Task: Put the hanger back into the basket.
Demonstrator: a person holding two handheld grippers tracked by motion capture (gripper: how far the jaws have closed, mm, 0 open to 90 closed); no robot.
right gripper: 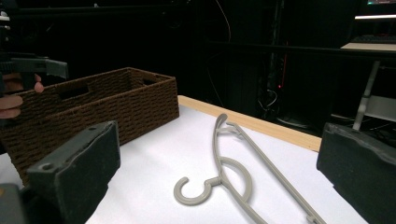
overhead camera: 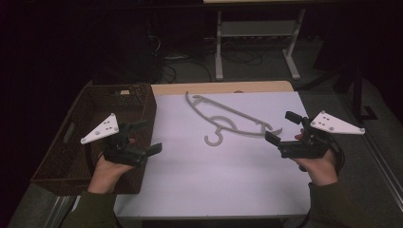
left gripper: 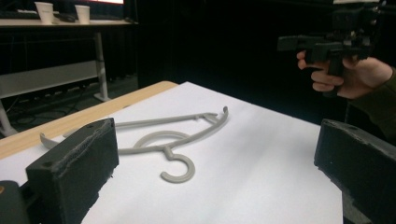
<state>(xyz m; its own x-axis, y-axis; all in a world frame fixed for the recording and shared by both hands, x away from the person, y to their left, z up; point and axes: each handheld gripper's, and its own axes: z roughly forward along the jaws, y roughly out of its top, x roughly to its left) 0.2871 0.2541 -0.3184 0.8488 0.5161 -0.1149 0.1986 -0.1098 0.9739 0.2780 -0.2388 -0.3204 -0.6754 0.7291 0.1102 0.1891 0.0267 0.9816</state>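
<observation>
thing: grey plastic hanger [overhead camera: 228, 121] | look: thin curved shoulder bar, small open hook, small inner loop beside the hook | pose: lying flat, hook toward the person's side | place: on the white table top [overhead camera: 209, 180], in its far middle part, free, nothing touching it

no readable text, no labels, no brands, no numbers, no signs

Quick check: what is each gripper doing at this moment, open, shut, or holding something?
Left gripper: open, holding nothing, above the basket edge.
Right gripper: open, holding nothing, just short of the hanger on the white sheet.
</observation>
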